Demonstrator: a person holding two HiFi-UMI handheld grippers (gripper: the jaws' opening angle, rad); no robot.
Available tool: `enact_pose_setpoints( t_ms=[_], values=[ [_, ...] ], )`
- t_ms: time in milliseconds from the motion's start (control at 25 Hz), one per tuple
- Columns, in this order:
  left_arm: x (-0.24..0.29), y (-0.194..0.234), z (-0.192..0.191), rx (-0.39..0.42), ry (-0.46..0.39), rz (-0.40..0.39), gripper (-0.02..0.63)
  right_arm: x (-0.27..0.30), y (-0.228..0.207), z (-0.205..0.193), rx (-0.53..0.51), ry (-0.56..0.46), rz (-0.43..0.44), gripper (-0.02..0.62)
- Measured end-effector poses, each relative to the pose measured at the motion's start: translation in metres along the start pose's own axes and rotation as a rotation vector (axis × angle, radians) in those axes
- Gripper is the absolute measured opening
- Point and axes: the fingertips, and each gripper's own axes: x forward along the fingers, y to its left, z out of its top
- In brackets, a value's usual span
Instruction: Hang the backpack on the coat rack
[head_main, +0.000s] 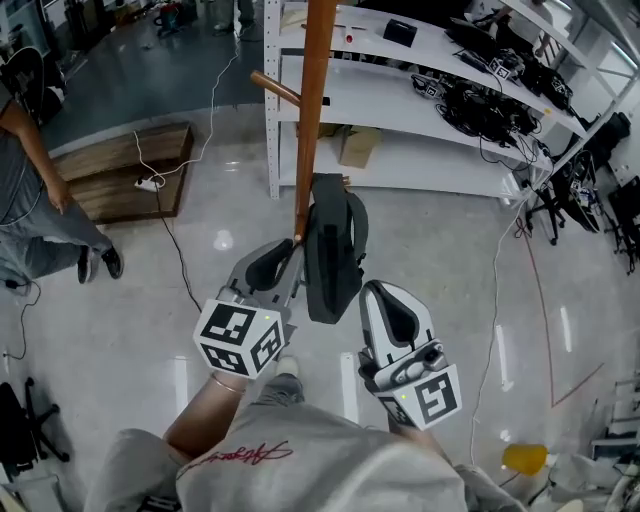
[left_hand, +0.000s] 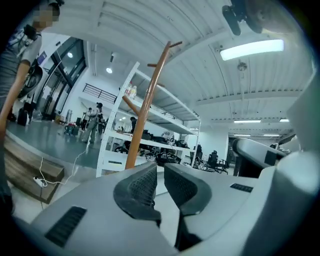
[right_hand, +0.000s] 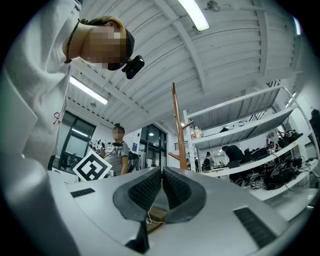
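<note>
**Backpack on rack, both grippers clear**

Head view: the dark grey fabric backpack hangs at frame centre against the tall brown wooden coat rack. A peg apparently carries it, since neither gripper touches it. The left gripper and right gripper sit just below.

Left gripper view: jaws nearly together with a narrow slit, nothing between them.

Right gripper view: jaws clenched, empty.

My left claw and right claw are pale grey with black pads and black-and-white markers. Between them, the backpack is dark grey; the rack beyond it is warm brown.
</note>
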Motion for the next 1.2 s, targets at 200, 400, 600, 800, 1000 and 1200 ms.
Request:
enact_pose_setpoints(
  t_ms=[200, 400, 600, 800, 1000, 1200],
  values=[
    [-0.062, -0.043, 0.006, 0.056, -0.081, 0.028, 0.028, -0.037, 0.037, 0.020, 0.001, -0.020, 0.048, 0.021],
    [-0.125, -0.084, -0.001, 0.073, -0.126, 0.076, 0.017, -0.084, 0.068, 0.028, 0.035, -0.002, 0.086, 0.021],
    [-0.165, -0.112, -0.011, 0.068, -0.132, 0.113, 0.017, -0.116, 0.091, 0.040, 0.044, 0.007, 0.118, 0.021],
    [-0.191, -0.129, -0.008, 0.076, -0.124, 0.112, 0.017, -0.130, 0.108, 0.052, 0.039, 0.000, 0.126, 0.021],
    [-0.209, -0.130, -0.007, 0.074, -0.136, 0.108, 0.017, -0.136, 0.123, 0.051, 0.045, 0.018, 0.121, 0.021],
    [-0.222, -0.130, -0.010, 0.068, -0.142, 0.117, 0.017, -0.141, 0.140, 0.049, 0.045, 0.023, 0.119, 0.021]
  ],
)
